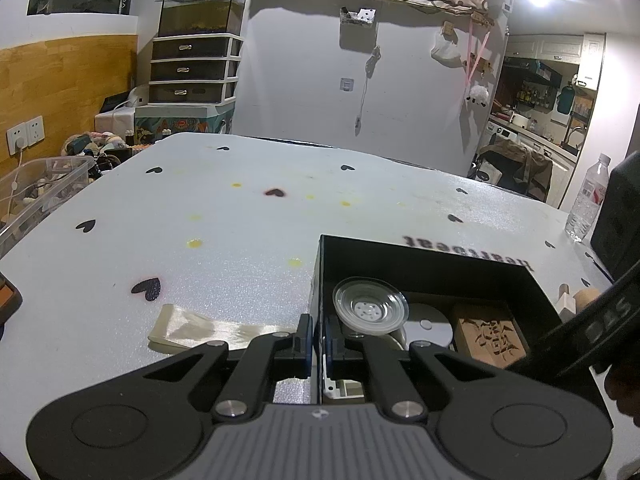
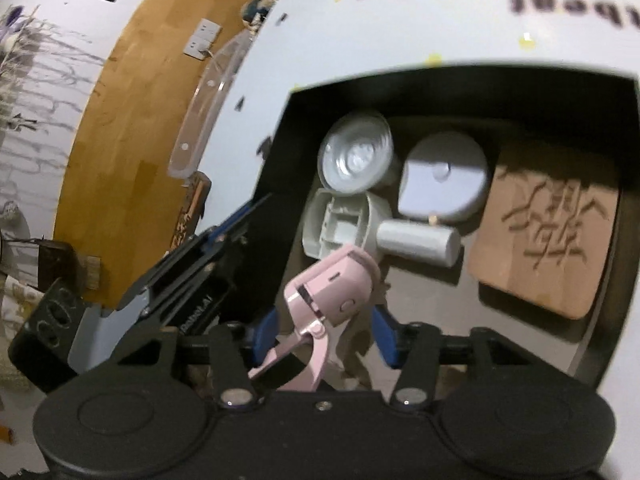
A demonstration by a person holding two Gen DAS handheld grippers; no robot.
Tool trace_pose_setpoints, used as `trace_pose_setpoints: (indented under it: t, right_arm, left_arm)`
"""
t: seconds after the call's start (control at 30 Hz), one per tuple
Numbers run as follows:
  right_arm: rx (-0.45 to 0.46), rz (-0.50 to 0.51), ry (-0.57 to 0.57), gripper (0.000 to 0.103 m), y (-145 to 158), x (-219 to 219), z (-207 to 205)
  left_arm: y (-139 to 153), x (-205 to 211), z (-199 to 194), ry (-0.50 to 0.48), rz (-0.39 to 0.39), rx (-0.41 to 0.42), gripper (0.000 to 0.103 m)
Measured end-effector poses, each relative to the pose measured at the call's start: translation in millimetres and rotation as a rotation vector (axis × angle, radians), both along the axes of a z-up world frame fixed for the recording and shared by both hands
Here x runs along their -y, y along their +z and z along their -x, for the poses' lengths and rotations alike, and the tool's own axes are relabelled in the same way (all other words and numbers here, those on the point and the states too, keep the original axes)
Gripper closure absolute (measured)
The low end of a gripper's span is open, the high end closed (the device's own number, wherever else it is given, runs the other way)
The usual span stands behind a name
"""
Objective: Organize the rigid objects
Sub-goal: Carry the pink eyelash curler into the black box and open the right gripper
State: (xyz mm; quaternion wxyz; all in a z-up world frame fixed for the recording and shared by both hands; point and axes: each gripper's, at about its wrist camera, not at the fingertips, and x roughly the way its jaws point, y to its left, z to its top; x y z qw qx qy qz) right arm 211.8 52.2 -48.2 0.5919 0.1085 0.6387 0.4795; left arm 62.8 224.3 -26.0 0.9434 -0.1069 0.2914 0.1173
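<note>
Black box (image 1: pixel 432 258) on the white tabletop (image 1: pixel 240 240), holding clear suction cup (image 1: pixel 370 307), white round case (image 2: pixel 444 174), carved wooden block (image 2: pixel 548 232) and pink clip (image 2: pixel 332 292), the last between the released right claw (image 2: pixel 324 336); left claw (image 1: pixel 318 336) clenched on the box's left wall.

Ahead of the right claw (image 2: pixel 324 336), in the box (image 2: pixel 276 184) on the table (image 2: pixel 360 32): clip (image 2: pixel 332 292) nearest, wooden block (image 2: pixel 548 236) right.
</note>
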Motion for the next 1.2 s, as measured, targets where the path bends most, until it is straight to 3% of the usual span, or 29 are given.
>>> trace_pose_setpoints:
  t: [0.17, 0.37, 0.57, 0.73, 0.87, 1.03, 1.2]
  right_arm:
    - [0.05, -0.02, 0.037, 0.078, 15, 5, 1]
    - [0.221, -0.032, 0.165, 0.079, 49, 15, -1]
    - [0.583, 0.016, 0.422, 0.079, 74, 13, -6]
    - [0.74, 0.031, 0.705, 0.079, 78, -3, 1]
    - [0.864, -0.011, 0.944, 0.079, 76, -18, 20]
    - [0.903, -0.069, 1.132, 0.078, 71, -37, 42]
    - [0.91, -0.073, 1.161, 0.077, 60, -53, 48]
  left_arm:
    - [0, 0, -1, -0.001, 0.003, 0.003, 0.097]
    - [0, -1, 0, -0.003, 0.009, 0.008, 0.097]
    - [0, -2, 0, -0.008, 0.01, 0.01, 0.097]
    - [-1, -2, 0, -0.009, 0.013, 0.012, 0.097]
    - [-1, -2, 0, -0.009, 0.013, 0.011, 0.097]
    - [-1, -2, -1, -0.009, 0.016, 0.007, 0.097]
    - [-2, -2, -2, -0.009, 0.016, 0.006, 0.097]
